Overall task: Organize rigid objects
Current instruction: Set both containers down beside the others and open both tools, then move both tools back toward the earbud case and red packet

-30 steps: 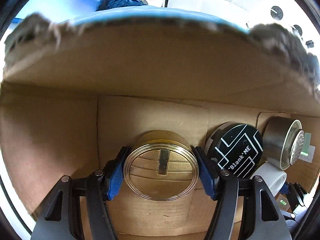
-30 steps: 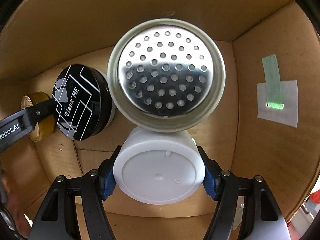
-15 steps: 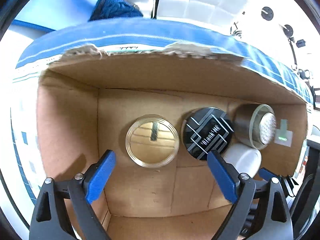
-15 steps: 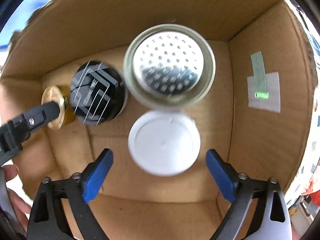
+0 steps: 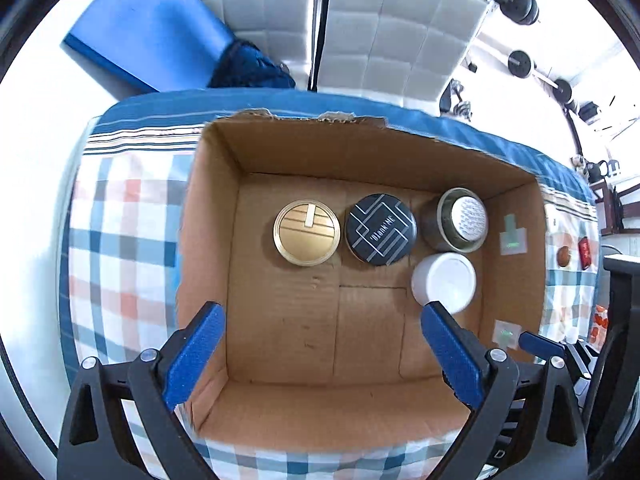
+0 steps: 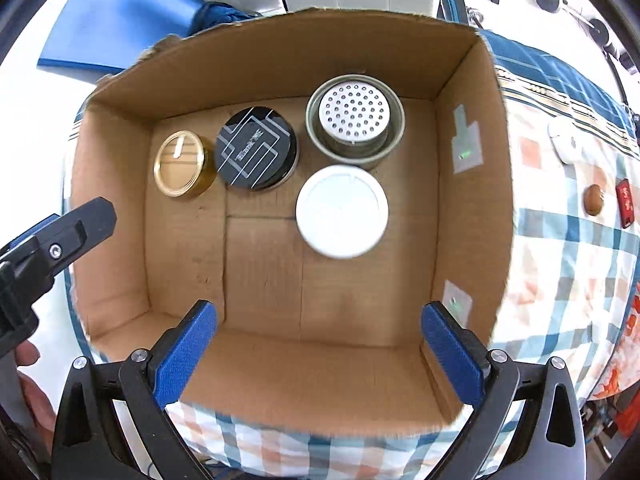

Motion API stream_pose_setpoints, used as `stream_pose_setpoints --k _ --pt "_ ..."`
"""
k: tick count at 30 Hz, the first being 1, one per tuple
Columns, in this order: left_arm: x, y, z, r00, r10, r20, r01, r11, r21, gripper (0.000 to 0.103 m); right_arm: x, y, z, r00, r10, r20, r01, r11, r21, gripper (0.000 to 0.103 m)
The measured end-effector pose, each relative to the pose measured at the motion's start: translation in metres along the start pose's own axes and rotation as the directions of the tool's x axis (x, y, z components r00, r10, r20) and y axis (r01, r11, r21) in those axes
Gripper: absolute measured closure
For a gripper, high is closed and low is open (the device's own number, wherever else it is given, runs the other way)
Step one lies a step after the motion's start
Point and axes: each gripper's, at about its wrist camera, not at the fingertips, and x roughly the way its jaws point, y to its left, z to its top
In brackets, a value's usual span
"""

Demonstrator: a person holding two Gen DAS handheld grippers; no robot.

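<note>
An open cardboard box (image 5: 360,152) (image 6: 472,184) holds a gold tin (image 5: 307,232) (image 6: 180,167), a black patterned tin (image 5: 380,229) (image 6: 256,147), a metal can with a perforated lid (image 5: 460,219) (image 6: 355,120) and a white jar (image 5: 444,280) (image 6: 342,211). All stand upright on the box floor near the far wall. My left gripper (image 5: 320,356) is open and empty above the box's near side. My right gripper (image 6: 318,354) is open and empty above the near side too.
The box sits on a checked cloth (image 5: 120,248) (image 6: 568,248). On the cloth to the right lie a brown round object (image 6: 593,199), a red item (image 6: 625,204) and a white object (image 6: 562,142). A blue board (image 5: 148,28) leans at the back.
Both grippers opened, releasing the gold tin and the white jar on the box floor. Both then drew back up and away, so the whole box now shows.
</note>
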Motion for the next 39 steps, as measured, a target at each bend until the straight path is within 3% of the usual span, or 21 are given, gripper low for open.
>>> stream_pose_setpoints --k 11,16,23,30,39 --pt "-0.061 -0.015 -0.064 0.998 -0.001 0.069 0.001 1.0 -0.002 0.002 -0.067 -0.008 -0.044 0.994 0.002 0.112 0.004 0.999 -0.054 0.0" --pt "-0.084 -0.02 -0.075 0.993 0.029 0.112 -0.029 1.0 -0.007 0.002 -0.087 -0.007 -0.061 0.99 0.04 0.138 -0.03 0.996 -0.079 0.0" --pt "-0.11 -0.049 -0.076 0.989 0.008 0.145 -0.012 1.0 0.024 0.002 -0.113 -0.027 -0.07 0.982 0.104 0.155 -0.093 0.993 -0.073 0.0" --pt "-0.108 -0.129 -0.06 0.99 -0.066 0.128 0.049 0.99 0.131 0.002 -0.139 -0.109 -0.068 0.978 0.088 0.191 -0.093 0.995 0.021 0.0" --pt "-0.063 -0.256 -0.03 0.989 -0.143 0.035 0.132 0.966 0.221 0.002 -0.143 -0.27 -0.051 0.98 -0.047 0.194 0.001 0.974 0.227 0.0"
